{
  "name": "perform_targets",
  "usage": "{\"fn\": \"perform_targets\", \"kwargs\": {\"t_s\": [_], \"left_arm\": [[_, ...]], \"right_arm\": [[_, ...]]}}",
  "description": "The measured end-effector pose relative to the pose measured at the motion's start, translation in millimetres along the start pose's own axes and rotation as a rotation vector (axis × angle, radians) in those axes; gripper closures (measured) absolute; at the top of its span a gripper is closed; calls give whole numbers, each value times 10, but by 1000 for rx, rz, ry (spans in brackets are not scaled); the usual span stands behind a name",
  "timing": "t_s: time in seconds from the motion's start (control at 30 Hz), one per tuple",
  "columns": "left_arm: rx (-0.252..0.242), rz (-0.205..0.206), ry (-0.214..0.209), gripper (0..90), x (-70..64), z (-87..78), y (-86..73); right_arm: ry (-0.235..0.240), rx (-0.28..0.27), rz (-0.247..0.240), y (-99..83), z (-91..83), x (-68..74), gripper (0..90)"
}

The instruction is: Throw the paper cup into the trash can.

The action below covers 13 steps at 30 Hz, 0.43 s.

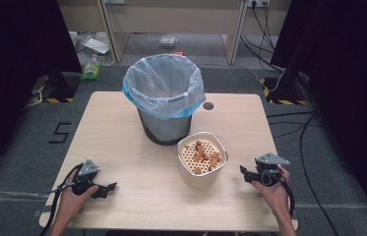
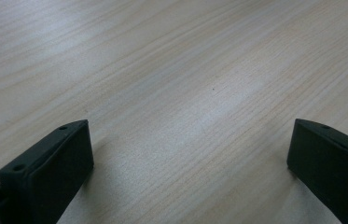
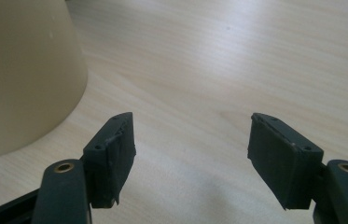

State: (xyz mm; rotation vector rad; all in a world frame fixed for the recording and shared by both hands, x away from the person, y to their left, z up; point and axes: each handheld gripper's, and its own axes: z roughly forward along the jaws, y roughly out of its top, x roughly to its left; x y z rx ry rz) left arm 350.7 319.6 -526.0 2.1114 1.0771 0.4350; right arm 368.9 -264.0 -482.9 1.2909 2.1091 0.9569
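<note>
Item: cream container with perforated insert (image 1: 202, 158), holding orange-brown food scraps (image 1: 205, 156); stands upright on the tabletop (image 1: 137, 162), right of centre, just in front of the bin. Item: grey waste bin lined with a pale blue bag (image 1: 164, 96), upright, mouth open, at the far middle of the tabletop. Right tool (image 1: 244, 173): jaws spread wide, gripping nothing, resting low near the tabletop; the container lies to its left and slightly ahead, near but apart, its cream wall (image 3: 22, 74) visible at the left edge of the right gripper view. Left tool (image 1: 111, 187): jaws likewise wide apart, empty, pointing right over bare wood, well apart from the container. Judgement: the right hand is the nearer one; reaching the container calls for a short move leftward, the bin beyond it being the likely destination for the scraps
</note>
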Motion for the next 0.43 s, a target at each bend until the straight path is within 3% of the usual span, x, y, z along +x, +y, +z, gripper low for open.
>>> {"fn": "perform_targets", "kwargs": {"t_s": [0.2, 0.27, 0.37, 0.43], "left_arm": [[0, 0, 0, 0, 0, 0, 0], [0, 1, -1, 0, 0, -1, 0], [0, 0, -1, 0, -1, 0, -1], [0, 1, 0, 0, -1, -1, -1]], "right_arm": [[-8, 72, -47, -68, 100, 68, 302], [3, 133, -71, -130, 175, 75, 284], [45, 108, -4, -173, 201, 24, 266], [45, 104, 3, -181, 206, 11, 241]]}}
